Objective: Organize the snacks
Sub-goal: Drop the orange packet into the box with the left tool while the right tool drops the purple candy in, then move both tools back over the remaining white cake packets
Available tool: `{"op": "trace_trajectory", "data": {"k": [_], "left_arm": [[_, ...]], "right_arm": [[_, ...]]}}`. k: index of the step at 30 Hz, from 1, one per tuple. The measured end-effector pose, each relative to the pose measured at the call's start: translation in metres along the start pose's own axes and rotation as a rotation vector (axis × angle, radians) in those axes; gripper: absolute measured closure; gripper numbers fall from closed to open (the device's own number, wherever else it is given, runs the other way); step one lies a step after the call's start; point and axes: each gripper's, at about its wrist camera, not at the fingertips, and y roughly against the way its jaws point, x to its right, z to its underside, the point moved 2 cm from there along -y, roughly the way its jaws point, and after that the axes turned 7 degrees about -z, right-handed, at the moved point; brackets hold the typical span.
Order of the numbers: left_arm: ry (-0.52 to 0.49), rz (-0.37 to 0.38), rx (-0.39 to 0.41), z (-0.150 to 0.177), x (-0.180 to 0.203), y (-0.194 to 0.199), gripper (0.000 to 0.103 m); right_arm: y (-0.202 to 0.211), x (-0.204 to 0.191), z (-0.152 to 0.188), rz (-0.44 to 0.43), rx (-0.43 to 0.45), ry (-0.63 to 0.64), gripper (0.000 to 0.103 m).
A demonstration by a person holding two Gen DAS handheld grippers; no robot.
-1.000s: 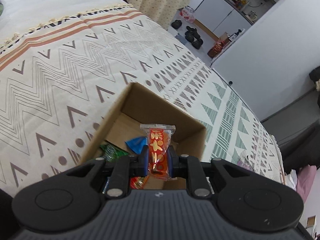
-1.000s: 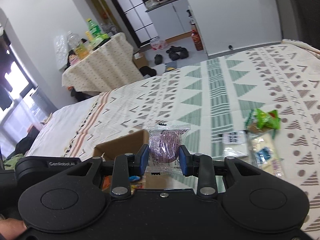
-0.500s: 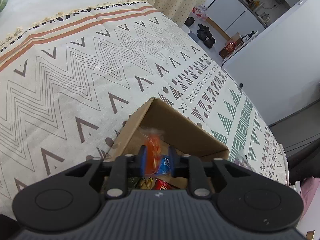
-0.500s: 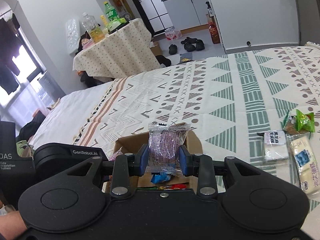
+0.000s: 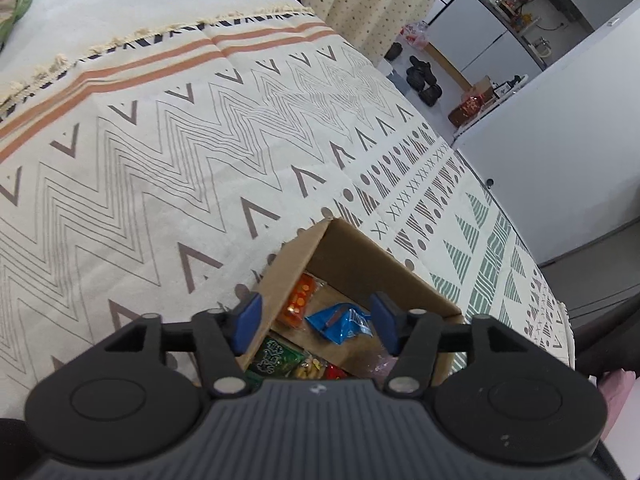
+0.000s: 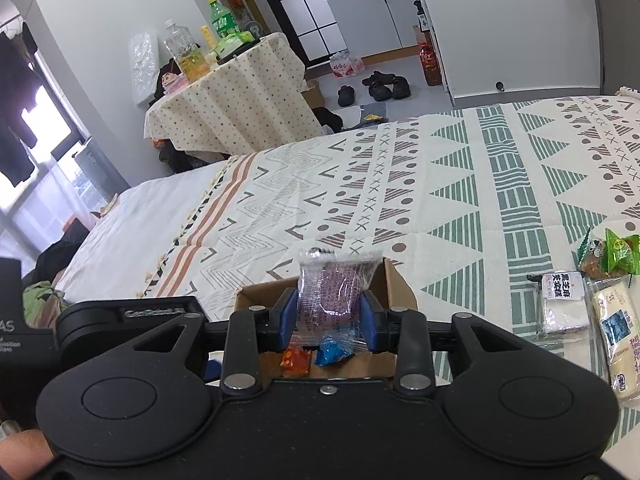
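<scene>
Hovering above the cardboard box (image 5: 352, 264), the left hand-held gripper (image 5: 316, 322) is seen with its jaws spread and nothing between them; they have just been opening. An orange packet (image 5: 298, 300) is seen lying inside the box against its left wall, beside a blue packet (image 5: 340, 322) and a green one (image 5: 278, 358). The right hand-held gripper (image 6: 329, 320) is held over the same box (image 6: 394, 286), and a clear-wrapped purple snack (image 6: 334, 290) is pinched upright between its blue pads (image 6: 289, 320); its jaws have just been eased slightly, yet the wrapper is seen pressed on both sides. The step in hand is judged to be the dropping of snacks into the box, the left one apparently delivered and the right one not yet let go. Next, a wider opening of the right jaws over the box mouth is called for. More packets (image 6: 562, 302) are left on the patterned bedspread (image 6: 460, 184) to the right, near the box but apart from it, to be collected afterwards.
</scene>
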Motion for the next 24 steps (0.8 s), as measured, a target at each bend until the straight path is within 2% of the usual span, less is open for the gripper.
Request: {"op": "trace_trajectory", "data": {"k": [11, 13, 19, 24], "left_arm": [[-0.040, -0.033, 0.056, 0.021, 0.018, 0.021, 0.018], [-0.052, -0.049, 0.064, 0.028, 0.023, 0.023, 0.018], [-0.095, -0.030, 0.046, 0.056, 0.039, 0.028, 0.017], [-0.150, -0.028, 0.049, 0.078, 0.057, 0.031, 0.017]], "right_arm": [[0.035, 0.028, 0.004, 0.054, 0.053, -0.043, 0.037], [0.043, 0.035, 0.006, 0.065, 0.058, -0.051, 0.034], [0.066, 0.055, 0.011, 0.100, 0.089, -0.064, 0.022], [0.084, 0.080, 0.019, 0.127, 0.106, -0.094, 0.019]]}}
